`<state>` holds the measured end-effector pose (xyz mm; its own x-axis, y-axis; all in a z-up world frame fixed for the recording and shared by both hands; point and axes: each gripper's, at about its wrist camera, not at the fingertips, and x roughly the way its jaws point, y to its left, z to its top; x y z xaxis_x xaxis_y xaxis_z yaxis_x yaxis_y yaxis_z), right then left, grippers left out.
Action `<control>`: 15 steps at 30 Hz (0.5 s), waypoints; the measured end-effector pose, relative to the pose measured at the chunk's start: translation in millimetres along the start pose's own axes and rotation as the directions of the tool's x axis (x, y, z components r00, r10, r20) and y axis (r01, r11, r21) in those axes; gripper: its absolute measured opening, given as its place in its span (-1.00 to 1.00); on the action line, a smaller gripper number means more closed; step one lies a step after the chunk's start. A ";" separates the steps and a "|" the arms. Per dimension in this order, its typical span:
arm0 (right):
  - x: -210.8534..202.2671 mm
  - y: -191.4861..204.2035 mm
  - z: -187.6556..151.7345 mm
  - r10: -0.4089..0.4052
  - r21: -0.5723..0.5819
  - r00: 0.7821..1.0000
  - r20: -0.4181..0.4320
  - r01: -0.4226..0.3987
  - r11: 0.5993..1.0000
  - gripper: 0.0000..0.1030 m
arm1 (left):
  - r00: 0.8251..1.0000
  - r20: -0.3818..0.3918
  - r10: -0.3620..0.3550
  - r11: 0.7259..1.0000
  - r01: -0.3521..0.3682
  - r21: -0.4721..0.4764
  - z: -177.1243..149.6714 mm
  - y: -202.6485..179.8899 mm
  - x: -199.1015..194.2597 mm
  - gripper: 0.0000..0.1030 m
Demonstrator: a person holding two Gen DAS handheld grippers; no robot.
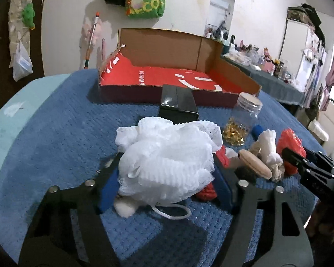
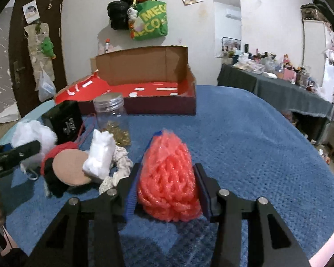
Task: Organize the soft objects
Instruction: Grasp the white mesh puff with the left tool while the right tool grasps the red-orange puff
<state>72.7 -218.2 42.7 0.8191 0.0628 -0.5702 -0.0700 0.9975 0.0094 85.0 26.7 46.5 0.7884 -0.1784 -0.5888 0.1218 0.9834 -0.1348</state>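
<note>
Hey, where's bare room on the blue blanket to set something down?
Free: blue blanket right of the red mesh puff, and the cardboard box's floor. Crowded: the pile around the jar and white mesh puff.

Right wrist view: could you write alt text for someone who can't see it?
A hand-held gripper squeezes a red mesh bath pouf above a blue blanket. Behind stands an open red cardboard box; to the left lie a clear jar and soft clutter.

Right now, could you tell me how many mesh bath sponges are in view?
2: a white mesh sponge held in the left claw, and a red mesh sponge held in the right claw. The pile beside them may hide others.
</note>
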 end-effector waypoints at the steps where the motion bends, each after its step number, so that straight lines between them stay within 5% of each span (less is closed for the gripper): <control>1: -3.1 0.6 -0.4 -0.007 -0.007 1.000 0.015 0.007 1.000 -0.08 | 1.000 -0.002 -0.007 1.000 0.007 -0.004 -0.6 0.3 0.7 0.19; 15: -12.7 5.6 7.9 0.010 -0.025 0.999 0.043 -0.009 1.000 -0.09 | 1.000 0.017 0.000 0.999 -0.001 0.040 0.6 -5.1 -13.7 -0.14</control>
<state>66.4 -213.1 56.4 0.8419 0.0745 -0.5345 -0.0919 0.9957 -0.0060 73.9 24.1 55.7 0.7984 -0.1775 -0.5754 0.1449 0.9841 -0.1025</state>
